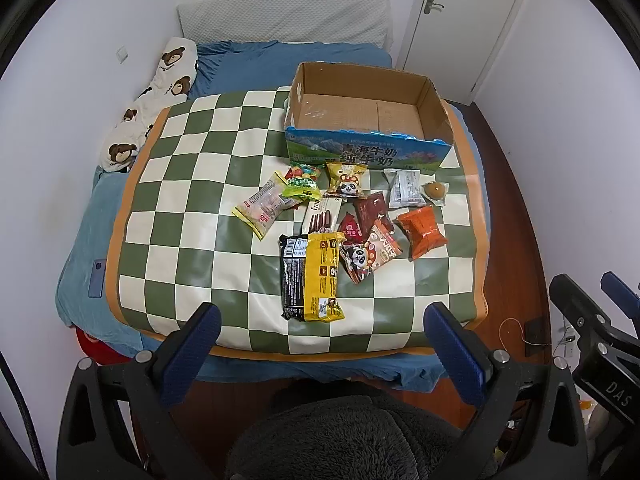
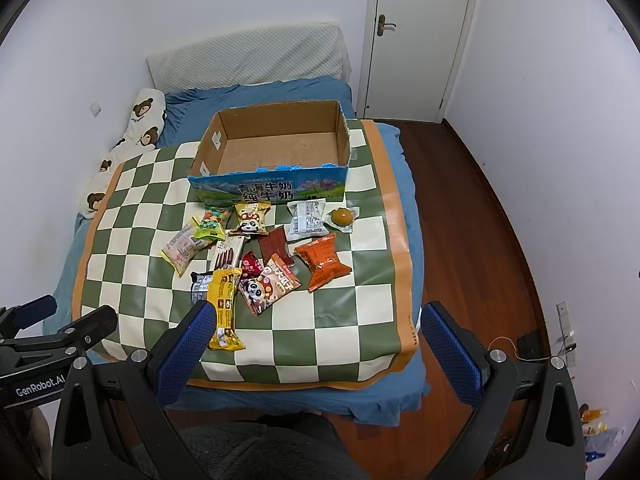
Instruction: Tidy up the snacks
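Several snack packets lie in a loose pile on a green-and-white checked mat (image 1: 192, 208) (image 2: 344, 320) on a bed. Among them are a long black-and-yellow packet (image 1: 312, 276) (image 2: 224, 308), an orange packet (image 1: 422, 232) (image 2: 324, 266), a white packet (image 1: 406, 189) (image 2: 308, 222) and panda packets (image 1: 347, 184) (image 2: 250, 218). An empty cardboard box (image 1: 362, 114) (image 2: 276, 152) with a blue printed front stands just behind the pile. My left gripper (image 1: 324, 344) and right gripper (image 2: 318, 346) hover open at the bed's near edge, holding nothing.
The mat lies on blue bedding (image 1: 256, 68) (image 2: 400, 392). A bear-print pillow (image 1: 156, 100) (image 2: 128, 148) lines the left wall, with a white headboard cushion (image 1: 284, 16) behind. A door (image 2: 420, 36) and wooden floor (image 2: 472, 220) are on the right. A phone (image 1: 97, 279) rests on the bed's left side.
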Demonstrator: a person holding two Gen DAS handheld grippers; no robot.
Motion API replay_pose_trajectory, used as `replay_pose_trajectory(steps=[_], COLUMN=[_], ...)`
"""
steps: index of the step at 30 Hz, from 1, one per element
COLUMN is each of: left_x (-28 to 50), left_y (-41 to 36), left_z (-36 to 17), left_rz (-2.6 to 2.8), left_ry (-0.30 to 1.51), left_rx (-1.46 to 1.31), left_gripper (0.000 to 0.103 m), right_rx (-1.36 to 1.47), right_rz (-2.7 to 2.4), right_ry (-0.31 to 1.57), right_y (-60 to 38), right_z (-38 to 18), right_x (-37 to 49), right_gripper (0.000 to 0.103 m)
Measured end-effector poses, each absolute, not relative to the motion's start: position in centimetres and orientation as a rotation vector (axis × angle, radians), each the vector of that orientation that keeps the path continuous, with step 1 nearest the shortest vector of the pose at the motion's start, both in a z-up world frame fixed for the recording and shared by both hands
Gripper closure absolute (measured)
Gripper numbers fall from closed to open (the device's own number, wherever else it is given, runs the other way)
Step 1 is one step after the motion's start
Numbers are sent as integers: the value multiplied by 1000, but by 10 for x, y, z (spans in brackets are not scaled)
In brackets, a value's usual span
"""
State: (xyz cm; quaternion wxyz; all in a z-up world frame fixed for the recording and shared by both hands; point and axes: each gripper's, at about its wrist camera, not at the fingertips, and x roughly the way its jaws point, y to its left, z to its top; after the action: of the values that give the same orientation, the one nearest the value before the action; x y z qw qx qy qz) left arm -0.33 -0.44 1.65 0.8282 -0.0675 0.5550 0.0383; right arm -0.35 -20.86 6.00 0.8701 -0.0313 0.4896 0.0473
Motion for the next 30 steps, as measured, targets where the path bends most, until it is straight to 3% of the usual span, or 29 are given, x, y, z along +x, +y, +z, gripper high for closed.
replay_pose_trajectory(steps=[30], left_x=[-8], left_y=[-5], left_z=[22], left_rz=[62], left_ry=[1152], left_rx=[-133], left_gripper=[0], right_rx=[-59], right_rz=[107], right_ry=[997], right_y=[-208], right_z=[65], right_x=[-5], right_gripper=[0])
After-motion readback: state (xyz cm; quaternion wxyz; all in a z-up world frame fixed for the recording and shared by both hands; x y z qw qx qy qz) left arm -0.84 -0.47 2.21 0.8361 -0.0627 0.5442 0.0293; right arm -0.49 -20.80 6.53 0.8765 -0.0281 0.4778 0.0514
